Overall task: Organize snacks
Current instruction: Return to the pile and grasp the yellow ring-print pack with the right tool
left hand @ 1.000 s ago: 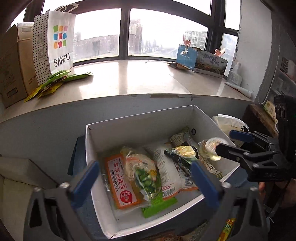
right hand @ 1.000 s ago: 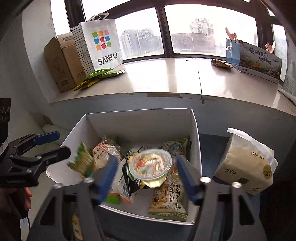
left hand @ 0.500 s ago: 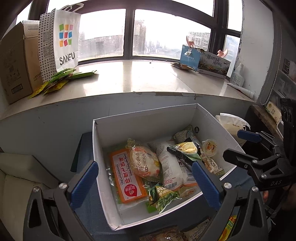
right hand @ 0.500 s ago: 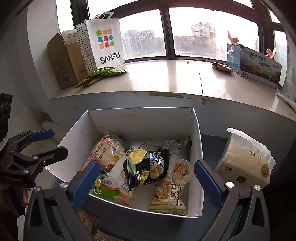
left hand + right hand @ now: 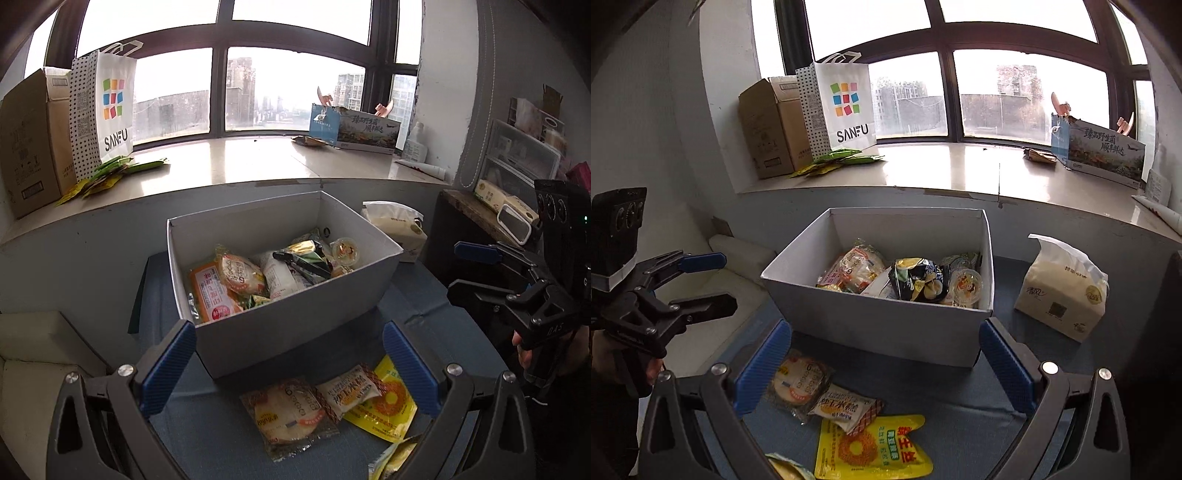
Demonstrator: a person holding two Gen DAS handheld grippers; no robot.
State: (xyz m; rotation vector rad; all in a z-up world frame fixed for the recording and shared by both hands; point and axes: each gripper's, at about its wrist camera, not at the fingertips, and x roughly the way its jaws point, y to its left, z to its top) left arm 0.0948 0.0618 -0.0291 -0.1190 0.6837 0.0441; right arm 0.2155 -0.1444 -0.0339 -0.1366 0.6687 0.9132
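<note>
Hovering at the bottom of each wrist view, the left gripper (image 5: 284, 365) and right gripper (image 5: 882, 365) hold their jaws wide apart, empty. Mid-frame sits the white box (image 5: 295, 325) of snacks; three packets (image 5: 325, 406) lie on blue cloth (image 5: 960, 391) below it.

A blue-covered bench (image 5: 1015, 376) carries a white box (image 5: 886, 332) at its middle, a tissue pack (image 5: 1062, 291) near its right edge, and a round cracker pack (image 5: 799, 382), small pastry packet (image 5: 846, 406) and yellow pouch (image 5: 875, 448) along its near edge
</note>
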